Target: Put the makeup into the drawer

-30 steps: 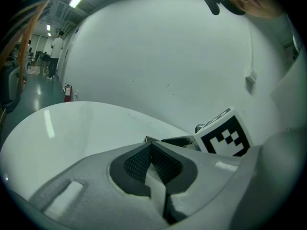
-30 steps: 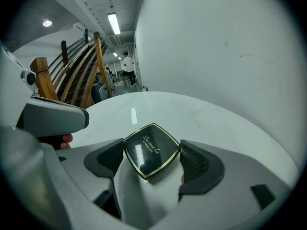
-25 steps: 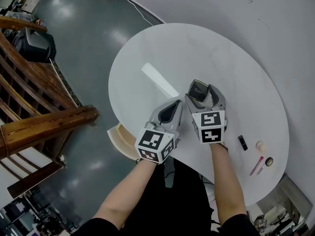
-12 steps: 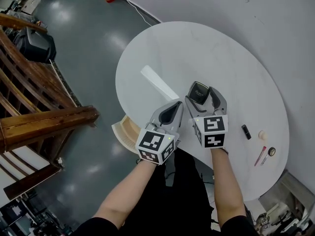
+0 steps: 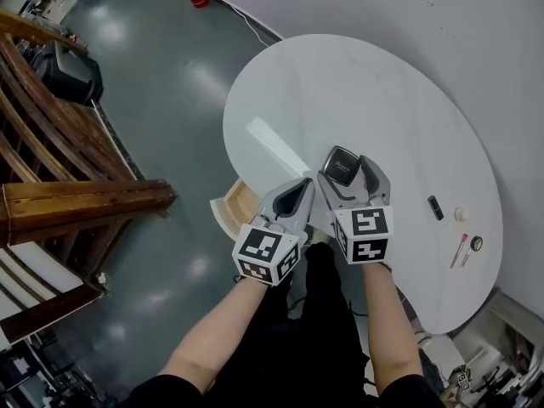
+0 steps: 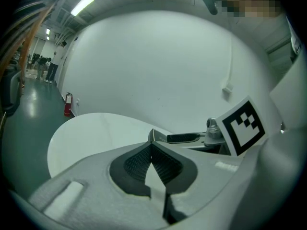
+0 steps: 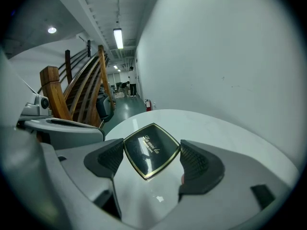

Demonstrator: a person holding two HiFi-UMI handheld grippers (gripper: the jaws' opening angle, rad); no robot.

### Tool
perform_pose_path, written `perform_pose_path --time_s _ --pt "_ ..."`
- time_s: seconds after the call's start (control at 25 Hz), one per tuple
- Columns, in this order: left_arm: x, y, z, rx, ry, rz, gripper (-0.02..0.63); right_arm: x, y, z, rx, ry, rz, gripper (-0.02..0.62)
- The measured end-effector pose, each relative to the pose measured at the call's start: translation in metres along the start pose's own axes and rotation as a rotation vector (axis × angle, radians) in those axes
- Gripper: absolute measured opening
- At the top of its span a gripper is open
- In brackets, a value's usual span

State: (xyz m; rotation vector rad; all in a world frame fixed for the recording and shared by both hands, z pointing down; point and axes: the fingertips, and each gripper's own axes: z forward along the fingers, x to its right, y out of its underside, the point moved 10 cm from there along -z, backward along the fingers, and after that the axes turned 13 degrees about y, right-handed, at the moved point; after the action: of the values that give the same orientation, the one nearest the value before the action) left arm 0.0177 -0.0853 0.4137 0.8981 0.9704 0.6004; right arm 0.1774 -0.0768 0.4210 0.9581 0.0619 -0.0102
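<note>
Both forearms enter from the near edge, one gripper in each hand, side by side over the near rim of the desk (image 5: 357, 83).

1. Left gripper (image 5: 299, 187): fingers (image 6: 134, 166) clenched, pads meeting at the tips, nothing between them. It hangs just left of the right gripper, above the desk's near edge.
2. Right gripper (image 5: 344, 172): fingers (image 7: 193, 160) grasping a compact case (image 7: 151, 150), dark with a gold rim and script lettering on its lid. The case is gripped by its left and right edges, lid up, held above the desk's surface.
3. Drawer (image 5: 228, 209): pulled out from under the desk's near left edge, just left of the left gripper. Its contents cannot be made out.
4. Remaining makeup, well apart from the grippers at the right side of the desk: a pink stick (image 5: 459, 250) and a small round pot (image 5: 476, 243) nearer, a black stick (image 5: 435, 207) and a round cream piece (image 5: 461, 214) farther.
5. Left of the desk: grey floor (image 5: 161, 66) and a wooden railing (image 5: 85, 202).
</note>
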Motion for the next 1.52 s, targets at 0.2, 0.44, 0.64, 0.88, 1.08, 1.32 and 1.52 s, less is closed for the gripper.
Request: perform_pose_path --time_s 0.2,0.44,0.64,0.88,1.08,1.32,1.52 --pt "-0.004 0.006 -0.036 0.003 -0.012 0.001 0.006 -0.035 0.002 -0.018 0.012 -0.022 0.002 0.376" --pt "-0.012 0.015 -0.069 0.008 -0.037 -0.002 0.006 -0.071 0.009 -0.03 0.015 -0.063 0.005 0.376" --pt "-0.023 0.023 -0.09 0.023 -0.064 -0.007 0.006 -0.096 0.016 -0.033 0.018 -0.088 -0.005 0.376" --pt "-0.038 0.035 -0.118 0.035 -0.109 -0.01 0.006 -0.122 0.029 -0.034 0.009 -0.115 -0.015 0.376" --pt "-0.053 0.048 -0.143 0.047 -0.163 -0.027 0.006 -0.154 0.042 -0.037 0.018 -0.183 -0.032 0.376" --pt "-0.069 0.066 -0.164 0.056 -0.204 -0.045 0.007 -0.189 0.063 -0.036 0.025 -0.256 -0.053 0.376" --pt "-0.082 0.085 -0.171 0.066 -0.222 -0.057 0.006 -0.2 0.09 -0.019 -0.026 -0.32 -0.017 0.376"
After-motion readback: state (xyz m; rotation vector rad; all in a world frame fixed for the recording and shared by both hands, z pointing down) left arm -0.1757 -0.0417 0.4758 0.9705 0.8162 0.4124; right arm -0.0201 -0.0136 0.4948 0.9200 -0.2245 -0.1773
